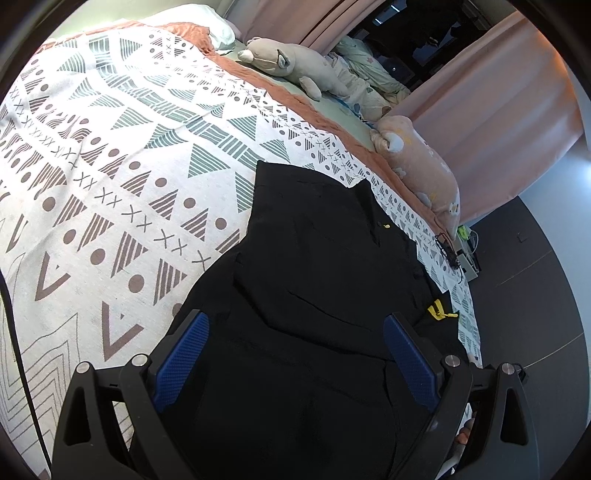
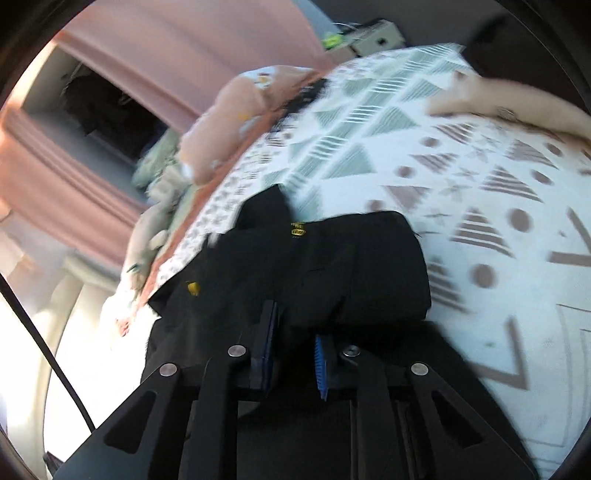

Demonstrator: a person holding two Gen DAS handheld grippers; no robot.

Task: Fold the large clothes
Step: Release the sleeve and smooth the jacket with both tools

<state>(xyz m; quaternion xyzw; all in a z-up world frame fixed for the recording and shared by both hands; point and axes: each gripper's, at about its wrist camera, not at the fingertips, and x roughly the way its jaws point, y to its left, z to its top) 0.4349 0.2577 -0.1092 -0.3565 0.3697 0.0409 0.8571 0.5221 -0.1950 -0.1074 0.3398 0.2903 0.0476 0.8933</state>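
A bed carries a white bedspread (image 1: 122,155) printed with grey-green and brown triangles, dots and crosses. Along its far right edge runs an orange blanket (image 1: 321,122). A beige plush animal (image 1: 291,62) lies at the far side, a peach plush pillow (image 1: 421,162) nearer on the right. Pink curtains (image 1: 491,110) hang behind them. A white pillow (image 1: 218,29) sits far left. The dark floor (image 1: 524,266) on the right holds a small grey box (image 1: 467,264) with cables.

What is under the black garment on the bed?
The black garment lies on a white patterned bedspread, which shows all around it. Whatever lies directly beneath the cloth, or inside its folds, is covered.
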